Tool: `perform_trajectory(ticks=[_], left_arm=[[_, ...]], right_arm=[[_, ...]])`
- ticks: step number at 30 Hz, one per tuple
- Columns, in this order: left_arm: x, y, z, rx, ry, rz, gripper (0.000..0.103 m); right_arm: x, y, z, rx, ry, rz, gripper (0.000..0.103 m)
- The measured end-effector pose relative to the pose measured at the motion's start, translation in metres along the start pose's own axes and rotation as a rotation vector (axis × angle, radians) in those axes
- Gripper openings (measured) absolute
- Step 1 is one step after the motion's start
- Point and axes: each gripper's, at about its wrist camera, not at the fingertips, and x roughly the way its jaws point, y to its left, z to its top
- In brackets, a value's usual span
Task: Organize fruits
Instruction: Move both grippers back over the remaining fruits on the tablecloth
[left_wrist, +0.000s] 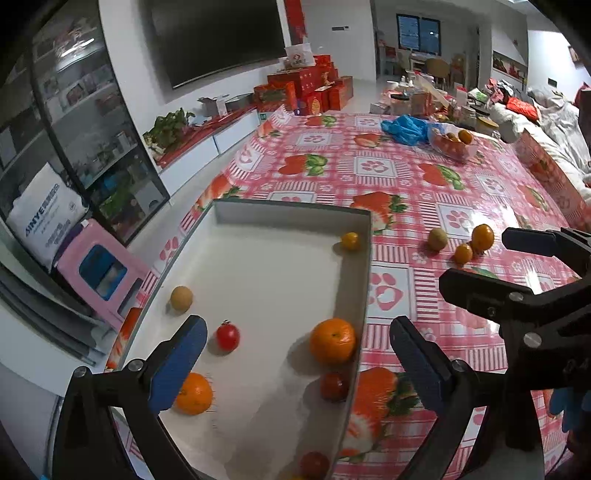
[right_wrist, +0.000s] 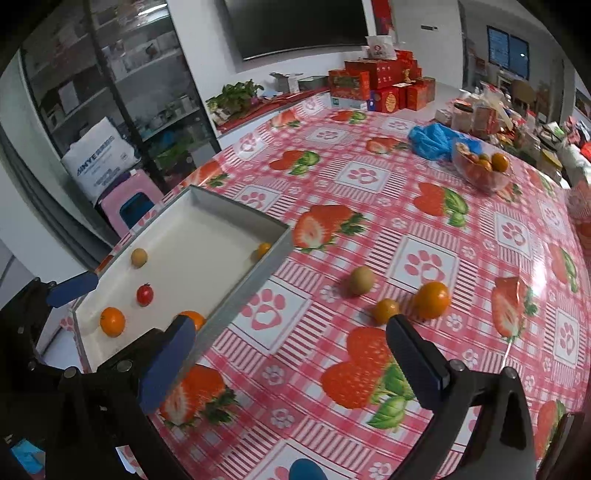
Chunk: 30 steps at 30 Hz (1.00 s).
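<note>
Right wrist view shows the right claw (right_wrist: 288, 354) spread wide and empty over the bench (right_wrist: 424, 206), with three loose fruits just ahead of it: a small orange (right_wrist: 385, 311) nearest the right finger, a bigger orange (right_wrist: 431, 300) beside it, and a greenish-brown fruit (right_wrist: 362, 280) a bit further on. So the right arm is clearly the closer one for those. Left claw (left_wrist: 295, 354) is also open, holding nothing, hovering over the white tray (left_wrist: 364, 258). Tray already holds oranges, small red tomato-looking fruits, a tan fruit and a little yellow one. I'd guess the small orange goes next.
</note>
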Motion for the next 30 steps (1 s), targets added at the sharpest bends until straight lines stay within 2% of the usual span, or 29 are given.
perform_trajectory(ticks=[17, 25, 30], left_arm=[[-0.001, -0.053, 0.012, 0.095, 0.02, -0.016, 0.1], [-0.003, -0.067, 0.034, 0.106, -0.002, -0.039, 0.1], [0.017, -0.081, 0.047, 0.099, 0.021, -0.074, 0.1]], right_arm=[[-0.006, -0.064, -0.011, 0.118, -0.004, -0.013, 0.103], [-0.001, -0.121, -0.025, 0.222, 0.02, -0.108, 0.103], [0.006, -0.146, -0.04, 0.236, 0.056, -0.17, 0.103]])
